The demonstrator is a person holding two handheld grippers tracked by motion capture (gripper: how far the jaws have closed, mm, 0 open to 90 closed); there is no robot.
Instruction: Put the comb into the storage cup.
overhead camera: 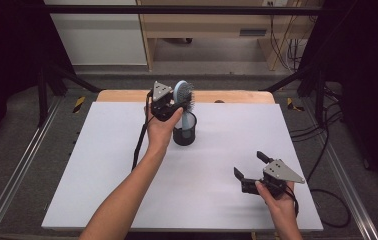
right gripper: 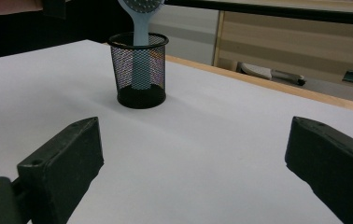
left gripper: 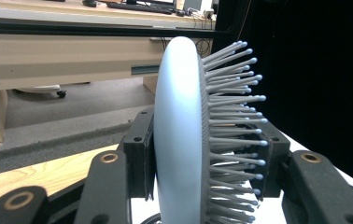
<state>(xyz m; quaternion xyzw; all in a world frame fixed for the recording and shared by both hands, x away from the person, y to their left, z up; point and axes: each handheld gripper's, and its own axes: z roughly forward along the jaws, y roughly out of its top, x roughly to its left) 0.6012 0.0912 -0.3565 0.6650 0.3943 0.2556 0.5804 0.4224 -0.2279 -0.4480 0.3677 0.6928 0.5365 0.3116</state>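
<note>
A pale blue hairbrush stands upright with its handle down inside a black mesh cup at the table's far middle. My left gripper is shut on the brush head. In the left gripper view, one pad presses the smooth back of the hairbrush and the other meets the bristle tips, with the left gripper around it. My right gripper rests low at the front right, open, with nothing between its jaws. In the right gripper view, the right gripper faces the cup and the brush handle.
The white table sheet lies over a wooden table edge at the back. A black cable trails from the left gripper along the forearm. Beyond the table are wooden furniture and black frame bars.
</note>
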